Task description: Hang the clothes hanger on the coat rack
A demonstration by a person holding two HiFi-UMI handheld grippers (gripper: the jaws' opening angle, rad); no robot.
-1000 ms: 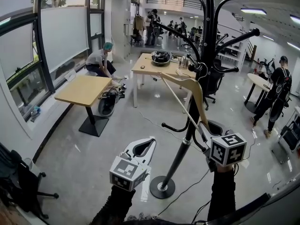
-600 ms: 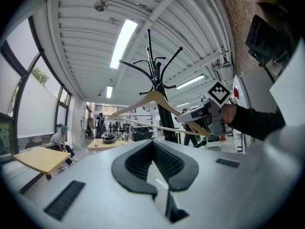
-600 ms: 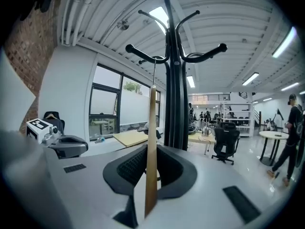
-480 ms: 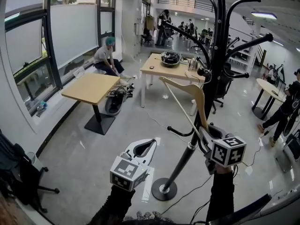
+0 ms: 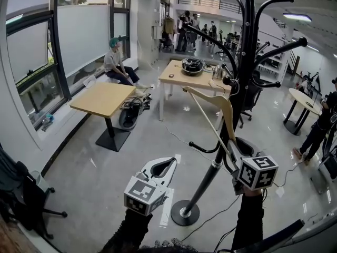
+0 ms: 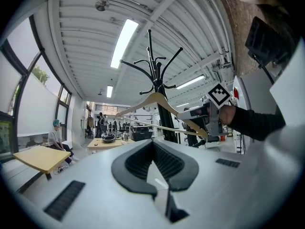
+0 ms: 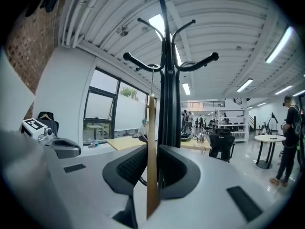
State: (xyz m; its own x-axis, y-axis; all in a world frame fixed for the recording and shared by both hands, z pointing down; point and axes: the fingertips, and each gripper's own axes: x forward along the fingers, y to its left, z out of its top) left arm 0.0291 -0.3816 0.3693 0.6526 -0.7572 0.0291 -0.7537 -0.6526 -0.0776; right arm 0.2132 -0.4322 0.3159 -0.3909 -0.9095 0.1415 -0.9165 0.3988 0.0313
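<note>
A tall black coat rack (image 5: 213, 167) stands on the floor just ahead of me, its curved arms spreading above. My right gripper (image 5: 235, 151) is shut on one end of a pale wooden hanger (image 5: 210, 95), which slants up and left across the pole. In the right gripper view the hanger (image 7: 151, 142) stands edge-on between the pads, right in front of the rack (image 7: 167, 99). Its thin hook reaches up beside a rack arm; contact cannot be told. My left gripper (image 5: 169, 160) hovers low at the left, shut on nothing. In its own view the hanger (image 6: 157, 98) and rack (image 6: 157, 87) lie ahead.
The rack's round base (image 5: 184, 212) sits on the glossy floor with cables near it. A wooden table (image 5: 102, 99) stands to the left, a second table (image 5: 176, 78) behind. A person (image 5: 116, 62) sits by the windows. An office chair (image 5: 21, 199) is at the lower left.
The view has swung a little. My right gripper has eased slightly down and right with the hanger. The left gripper has stayed put. The person by the window has shifted.
</note>
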